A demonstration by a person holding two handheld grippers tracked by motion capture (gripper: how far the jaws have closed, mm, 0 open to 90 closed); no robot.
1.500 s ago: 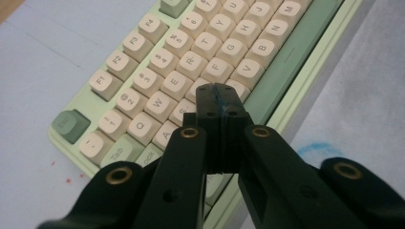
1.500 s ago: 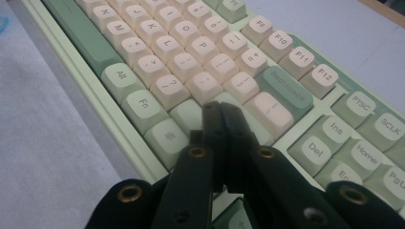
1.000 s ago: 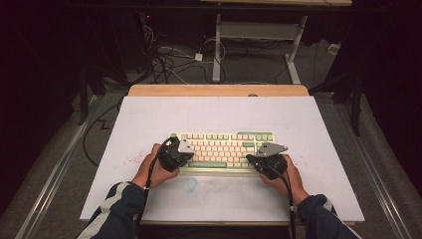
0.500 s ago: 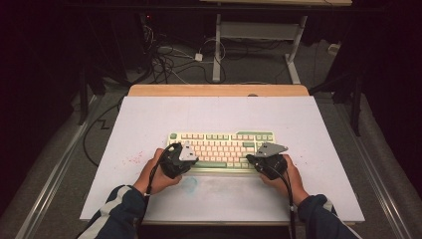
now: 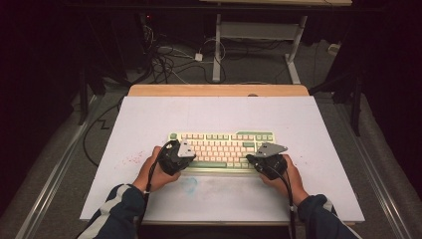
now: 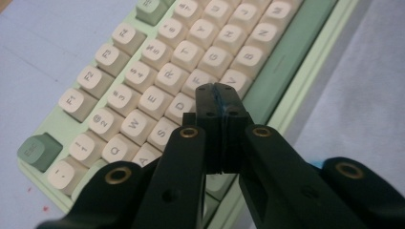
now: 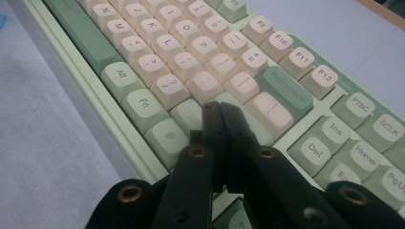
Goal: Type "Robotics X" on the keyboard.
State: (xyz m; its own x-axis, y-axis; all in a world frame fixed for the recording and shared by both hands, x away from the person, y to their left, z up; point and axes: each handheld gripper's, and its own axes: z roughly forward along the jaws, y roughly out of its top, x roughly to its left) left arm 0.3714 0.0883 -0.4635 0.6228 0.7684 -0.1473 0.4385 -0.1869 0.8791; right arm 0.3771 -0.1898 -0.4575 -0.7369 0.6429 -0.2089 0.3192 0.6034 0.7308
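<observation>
Both claws are pinched fully closed with nothing in them, probably so each tip works like a fingertip for poking keys. Left claw (image 6: 218, 91) hovers near the V key, right claw (image 7: 220, 110) over the Shift area. Keyboard (image 5: 224, 149) sits mid-bench (image 5: 149, 119).

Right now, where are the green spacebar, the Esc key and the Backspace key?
spacebar (image 6: 286, 62), left gripper view, middle of its top.
Esc key (image 6: 40, 150), left gripper view, its top face.
Backspace key (image 7: 285, 91), right gripper view, on its lettering.
</observation>
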